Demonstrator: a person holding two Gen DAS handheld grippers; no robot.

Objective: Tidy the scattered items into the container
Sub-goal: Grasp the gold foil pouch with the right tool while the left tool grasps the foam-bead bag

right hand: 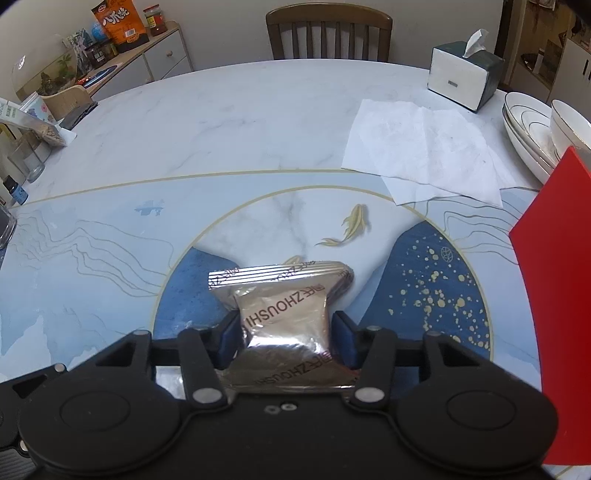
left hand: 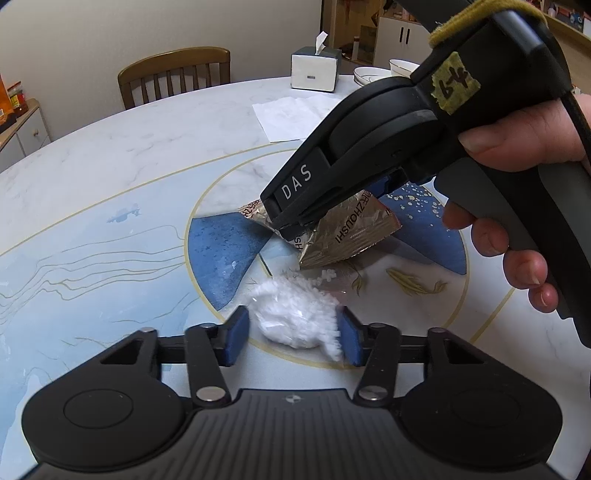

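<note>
A white fluffy item in a clear wrapper (left hand: pixel 295 317) lies on the round patterned table (left hand: pixel 110 177). My left gripper (left hand: pixel 293 332) is shut on it, with a blue pad against each side. A silver foil packet (right hand: pixel 284 314) printed with dark letters sits pinched at its waist between the blue pads of my right gripper (right hand: pixel 284 332). In the left wrist view that packet (left hand: pixel 347 236) shows tilted just beyond the white item, under the black right gripper held by a hand (left hand: pixel 517 140). A red flat panel (right hand: pixel 554 295) stands at the right edge.
White paper sheets (right hand: pixel 424 158) lie toward the far right. Behind them stand a tissue box (right hand: pixel 461 79) and stacked white bowls (right hand: pixel 532 129). Glass jars (right hand: pixel 26 162) crowd the table's left edge. A wooden chair (right hand: pixel 328 33) is at the far side.
</note>
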